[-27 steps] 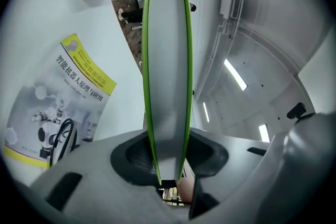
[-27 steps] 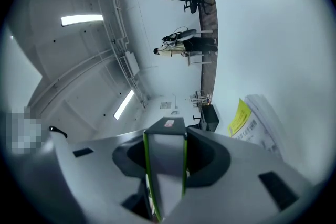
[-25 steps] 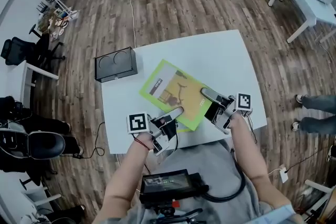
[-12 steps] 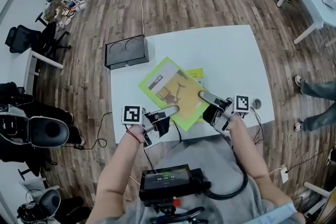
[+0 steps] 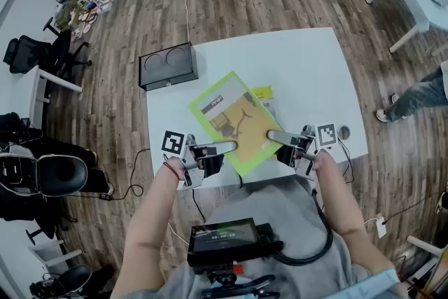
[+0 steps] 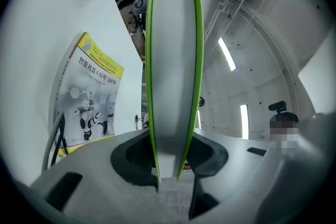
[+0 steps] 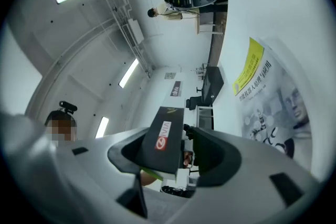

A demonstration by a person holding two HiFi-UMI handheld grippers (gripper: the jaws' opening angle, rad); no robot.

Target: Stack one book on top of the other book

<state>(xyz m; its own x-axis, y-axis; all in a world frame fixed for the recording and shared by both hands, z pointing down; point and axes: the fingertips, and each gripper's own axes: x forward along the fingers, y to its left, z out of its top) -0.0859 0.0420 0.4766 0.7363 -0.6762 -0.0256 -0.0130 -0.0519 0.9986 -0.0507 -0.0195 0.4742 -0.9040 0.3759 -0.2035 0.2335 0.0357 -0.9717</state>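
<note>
We see the left gripper (image 5: 225,148) clamped on the green book (image 5: 234,115) at its 7 o'clock edge. At 4 o'clock the right gripper (image 5: 274,136) has just been opening, the spine loose between its jaws. The yellow book (image 5: 264,96) lies on the white table (image 5: 308,66), peeking out at 2 o'clock. We would square the green book flat before releasing it. Whether the covers touch, we cannot tell.

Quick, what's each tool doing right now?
Left tool: closed on the green book.
Right tool: open; its jaws have just been opening, the same book between them, unclamped.
</note>
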